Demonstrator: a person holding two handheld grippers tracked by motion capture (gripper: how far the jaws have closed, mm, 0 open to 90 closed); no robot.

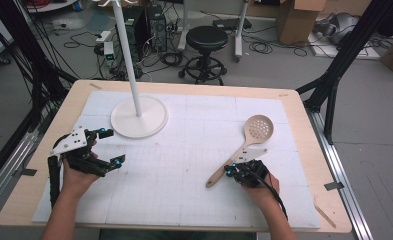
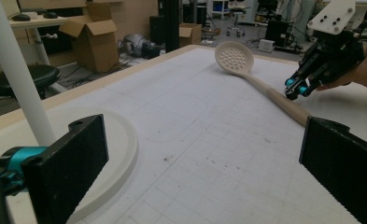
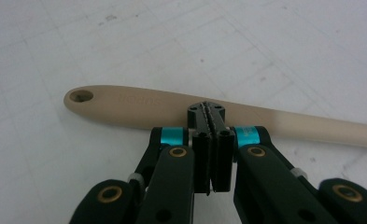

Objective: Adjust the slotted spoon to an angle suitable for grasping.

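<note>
With your right gripper closed and empty atop the spoon, pressing could skid it; left gripper gapes wide.

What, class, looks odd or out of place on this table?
Nothing is spilled or broken. One oddity: the right hand-held gripper has its jaws shut with nothing between them, tips at the spoon handle without gripping it. The spoon lies flat on the mat; the stand is upright.
</note>
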